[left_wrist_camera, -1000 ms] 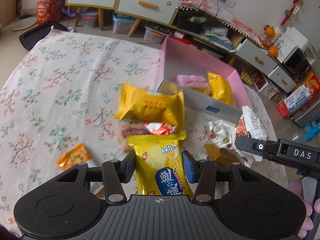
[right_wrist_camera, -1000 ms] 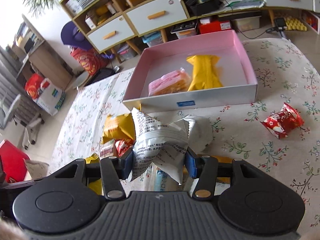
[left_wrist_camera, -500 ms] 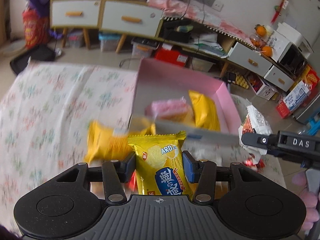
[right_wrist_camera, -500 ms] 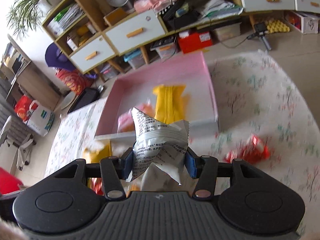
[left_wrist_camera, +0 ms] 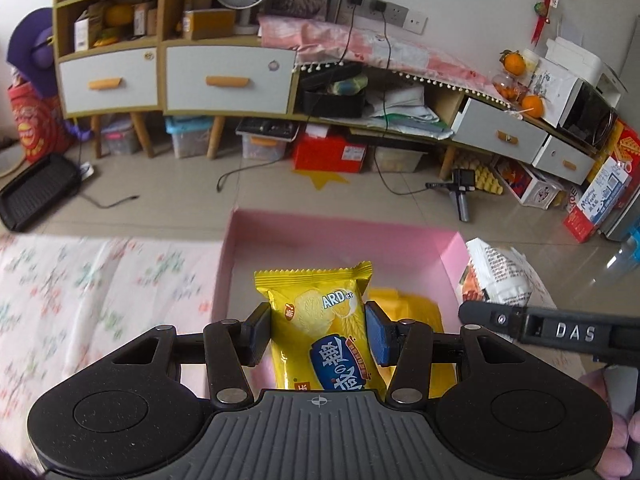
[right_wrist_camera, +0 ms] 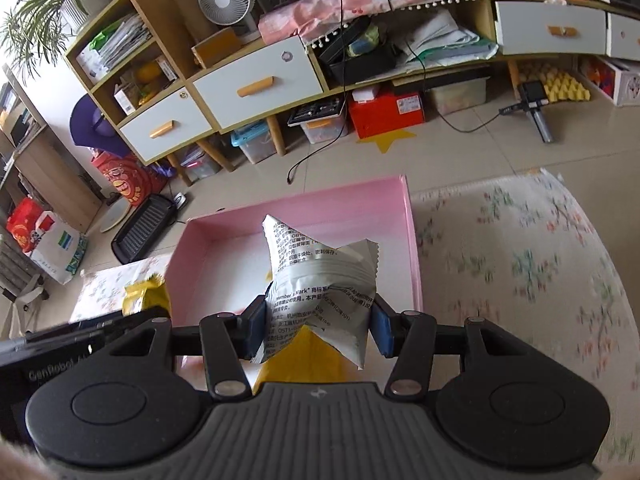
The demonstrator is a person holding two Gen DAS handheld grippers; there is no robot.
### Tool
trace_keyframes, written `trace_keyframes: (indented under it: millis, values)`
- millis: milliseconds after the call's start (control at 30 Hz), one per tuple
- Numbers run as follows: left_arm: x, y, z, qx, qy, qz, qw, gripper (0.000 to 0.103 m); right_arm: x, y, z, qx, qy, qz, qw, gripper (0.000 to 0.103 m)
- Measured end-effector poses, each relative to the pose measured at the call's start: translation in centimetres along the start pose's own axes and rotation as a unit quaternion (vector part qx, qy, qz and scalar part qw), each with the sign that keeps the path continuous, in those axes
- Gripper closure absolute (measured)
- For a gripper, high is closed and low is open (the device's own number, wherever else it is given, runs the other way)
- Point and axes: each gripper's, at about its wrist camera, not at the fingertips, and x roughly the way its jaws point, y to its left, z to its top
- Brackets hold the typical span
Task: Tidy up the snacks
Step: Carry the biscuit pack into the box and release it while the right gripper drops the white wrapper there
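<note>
My left gripper (left_wrist_camera: 316, 334) is shut on a yellow chip packet (left_wrist_camera: 320, 320) and holds it above the pink box (left_wrist_camera: 340, 236). My right gripper (right_wrist_camera: 318, 330) is shut on a silver-white snack packet (right_wrist_camera: 320, 284) over the same pink box (right_wrist_camera: 296, 212). Another yellow packet (left_wrist_camera: 408, 308) lies in the box below; it also shows in the right wrist view (right_wrist_camera: 304, 360). In the left wrist view the right gripper's body (left_wrist_camera: 560, 330) and its white packet (left_wrist_camera: 496, 276) show at the right. The left gripper's packet (right_wrist_camera: 146, 298) shows at the left in the right wrist view.
The box sits on a floral tablecloth (left_wrist_camera: 92, 300), which also shows in the right wrist view (right_wrist_camera: 520, 264). Beyond the table edge are the tiled floor (left_wrist_camera: 192, 196), low cabinets (left_wrist_camera: 228, 80), storage bins (right_wrist_camera: 384, 114) and a black grill pan (left_wrist_camera: 36, 192).
Both grippers have moved forward from the snack pile to above the pink box, each still holding its packet. The loose snacks on the cloth have dropped out of view.
</note>
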Motion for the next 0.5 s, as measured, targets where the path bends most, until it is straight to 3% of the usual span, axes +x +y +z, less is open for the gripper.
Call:
trace_keyframes:
  millis: [367,500]
  values:
    - [6.3,-0.3,1.7,0.010,0.002,0.004,0.9999,0.056,3.0,0.4,2.0,-0.039,-0.008,-0.012,0.999,0.053]
    - [7.1,-0.2,1.6,0.015,0.002,0.000,0.9999,0.054,3.4,0.8,2.1,-0.053,-0.014,-0.020,0.998,0.045]
